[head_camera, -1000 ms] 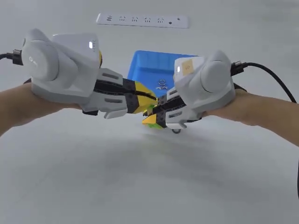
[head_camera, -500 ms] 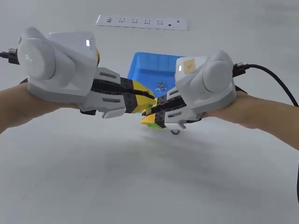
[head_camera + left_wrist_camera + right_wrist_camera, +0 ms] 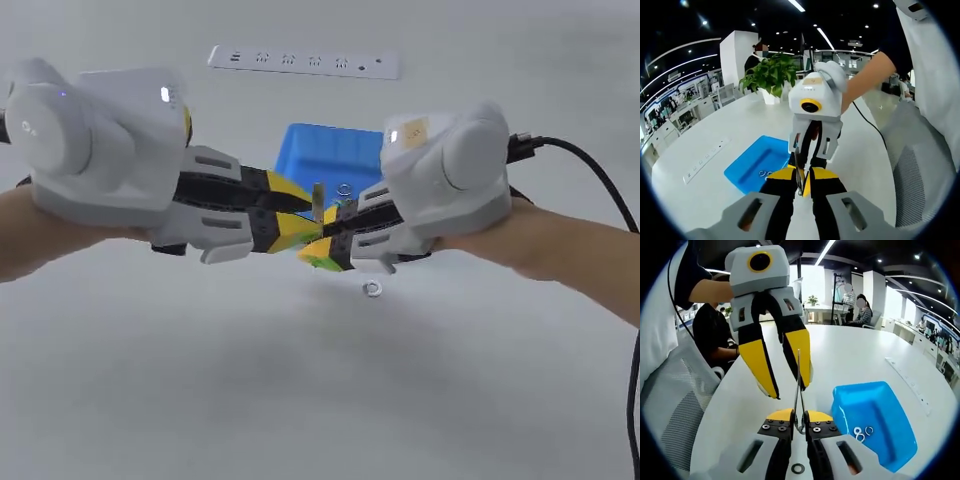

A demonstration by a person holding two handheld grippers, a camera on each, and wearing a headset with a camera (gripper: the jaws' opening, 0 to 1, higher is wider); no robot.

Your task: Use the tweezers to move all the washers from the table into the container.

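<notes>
Your right tool is pressed together on the tweezers, which stand up from its tips. Your left tool meets it nose to nose, its yellow fingers spread, with the tweezers' upper end between them. Whether either finger touches the tweezers cannot be told. One washer lies on the bench just below the right tool. Beyond both tools sits the blue container with a few washers inside, and farther back lies a white power strip. The left tool crowds the space around the tweezers.
</notes>
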